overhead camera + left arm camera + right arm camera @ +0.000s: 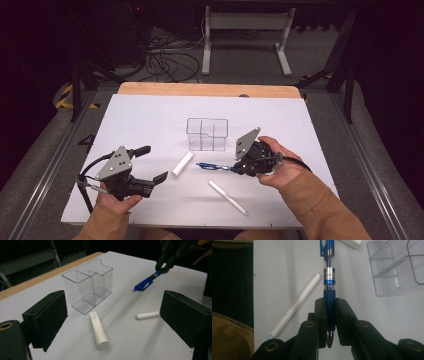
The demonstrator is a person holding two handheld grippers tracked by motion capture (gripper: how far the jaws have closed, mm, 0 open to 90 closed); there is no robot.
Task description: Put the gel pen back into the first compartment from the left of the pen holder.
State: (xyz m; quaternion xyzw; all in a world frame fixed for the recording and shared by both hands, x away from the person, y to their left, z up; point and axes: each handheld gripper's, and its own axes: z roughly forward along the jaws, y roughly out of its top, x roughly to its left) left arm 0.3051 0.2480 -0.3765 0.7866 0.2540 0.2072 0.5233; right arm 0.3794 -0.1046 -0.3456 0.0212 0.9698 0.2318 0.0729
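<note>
Blue pen pinched in the right gripper, left gripper wide open.

The right gripper (235,168) has its fingers clamped on the blue pen (212,166), held just above the white table (150,115) near the clear organizer (207,134). The left gripper (152,164) hovers with fingers spread, empty, facing the white tube (182,164); a white marker (227,197) lies nearby.

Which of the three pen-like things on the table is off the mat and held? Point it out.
The blue pen: the right tongs are shut on its grip end. The thick white tube and thin white pen lie loose on the mat.
</note>
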